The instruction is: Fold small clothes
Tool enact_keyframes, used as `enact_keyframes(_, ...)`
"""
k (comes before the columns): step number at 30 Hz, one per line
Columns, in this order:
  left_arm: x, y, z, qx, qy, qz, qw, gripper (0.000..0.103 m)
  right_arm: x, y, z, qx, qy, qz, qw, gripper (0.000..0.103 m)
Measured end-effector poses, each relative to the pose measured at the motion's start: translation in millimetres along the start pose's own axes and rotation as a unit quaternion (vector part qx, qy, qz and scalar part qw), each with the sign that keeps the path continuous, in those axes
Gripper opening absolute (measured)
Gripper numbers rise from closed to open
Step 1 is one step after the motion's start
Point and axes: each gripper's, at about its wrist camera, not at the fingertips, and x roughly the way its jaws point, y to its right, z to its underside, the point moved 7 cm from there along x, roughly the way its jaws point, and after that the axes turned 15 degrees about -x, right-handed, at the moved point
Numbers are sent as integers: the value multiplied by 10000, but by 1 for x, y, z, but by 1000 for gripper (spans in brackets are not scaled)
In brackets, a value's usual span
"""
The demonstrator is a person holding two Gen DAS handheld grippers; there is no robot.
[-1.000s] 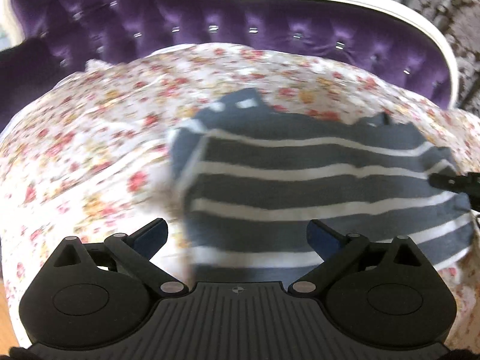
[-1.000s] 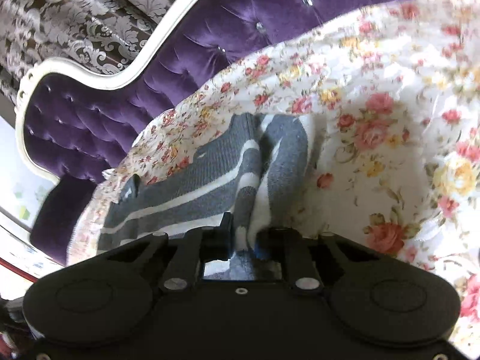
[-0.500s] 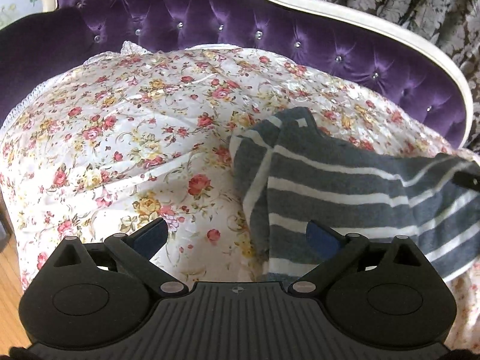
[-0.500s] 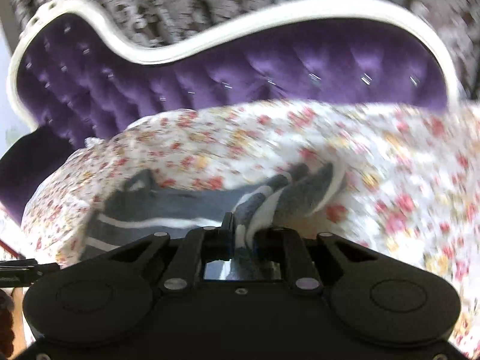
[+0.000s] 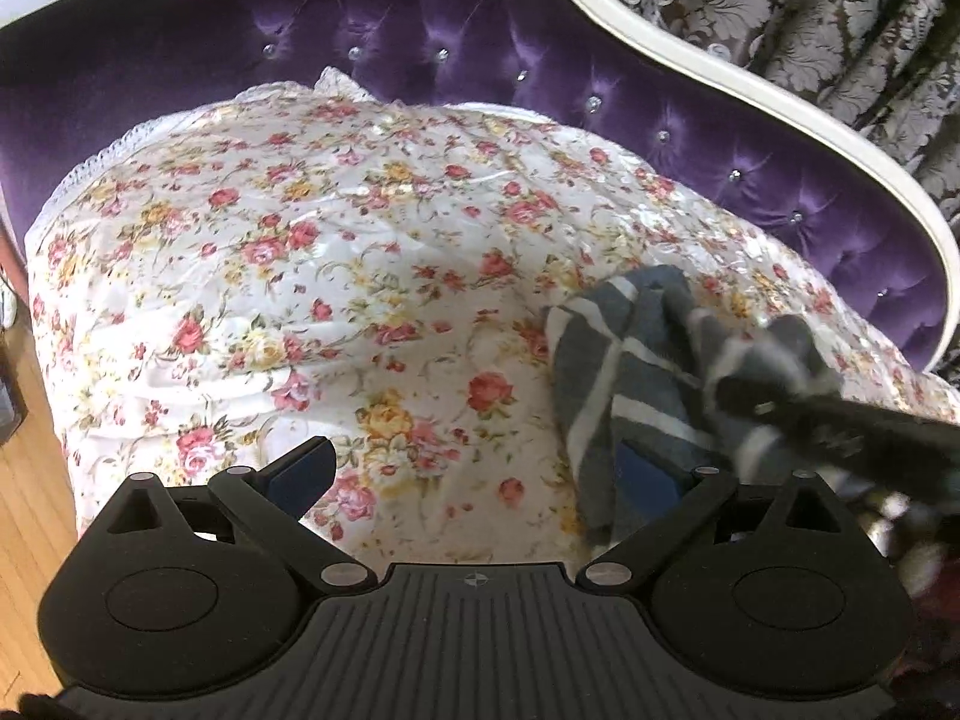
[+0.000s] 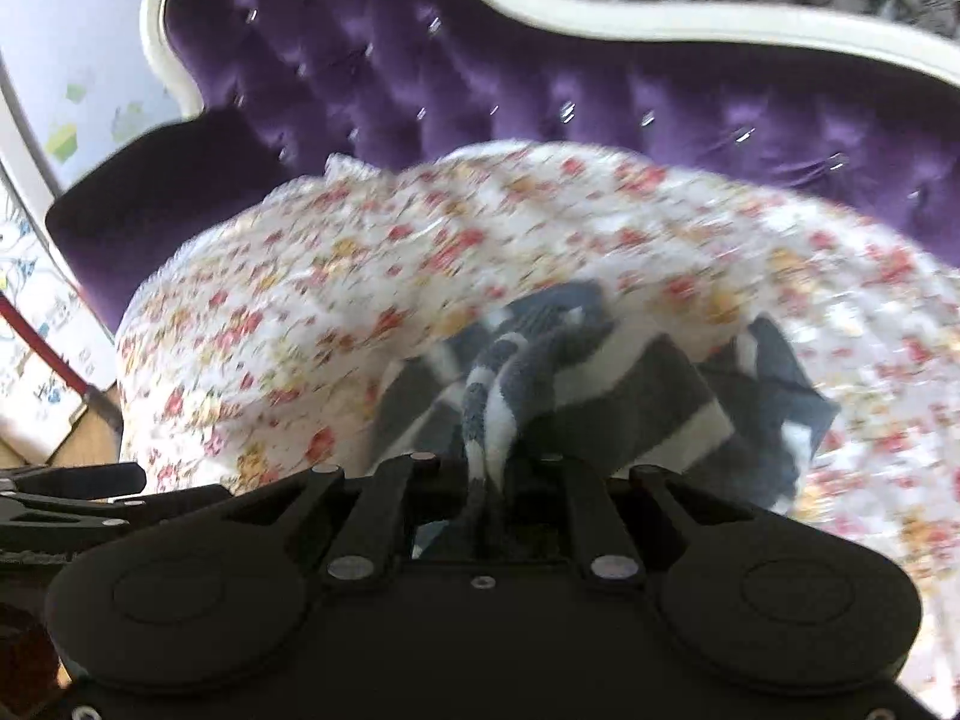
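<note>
Folding looks barely begun: right tool [image 6: 489,480] pinches the bunched striped garment [image 6: 600,396] above the floral sofa cover [image 5: 300,276], while left tool [image 5: 474,468] gapes empty beside it.

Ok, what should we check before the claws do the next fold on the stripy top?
1. Right claw shut on the stripy top: ok.
2. Left claw open, ready to grab: ok.
3. Left claw holding any cloth: not ok, nothing is between its fingers.
4. Top lying flat: not ok, it is bunched and lifted off the flowery sheet.
5. Room on the sheet to lay it down: ok, bare sheet to the left.
6. Which edge the right claw holds: cannot tell, blurry.
</note>
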Motion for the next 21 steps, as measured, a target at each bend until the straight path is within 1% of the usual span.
enact_keyframes(3,-1,-2,-2,-28,4,2,10000,100,13,-12,6,23,-1,-77,10000,17)
enact_keyframes(6,-2,-3,-4,-82,29,25,10000,100,17,-22,11,-135,51,-37,9999,17)
enact_keyframes(7,-2,-4,-5,-103,30,29,9999,100,18,-23,11,-148,103,-34,9998,18)
enact_keyframes(10,0,-5,-5,-127,25,2,9999,100,22,-23,13,-192,227,-211,9993,22)
enact_keyframes(11,0,-5,-5,-129,21,-2,9999,100,21,-25,12,-263,350,-300,9986,30)
enact_keyframes(12,0,-4,-4,-132,19,-2,9999,100,20,-28,11,-346,487,-485,9970,35)
enact_keyframes(13,1,-4,-4,-139,20,5,9999,100,18,-31,11,-355,603,-672,9953,39)
enact_keyframes(14,1,-4,-5,-151,30,16,9999,100,16,-31,10,-305,697,-816,9938,48)
enact_keyframes(15,0,-4,-5,-164,45,33,9999,100,13,-32,9,-214,809,-986,9916,51)
enact_keyframes(17,-1,-6,-7,-232,76,93,9997,100,7,-30,8,-112,965,-1113,9890,51)
enact_keyframes(21,-5,-7,-9,-228,196,124,9995,100,-13,-14,6,70,1260,-1117,9857,51)
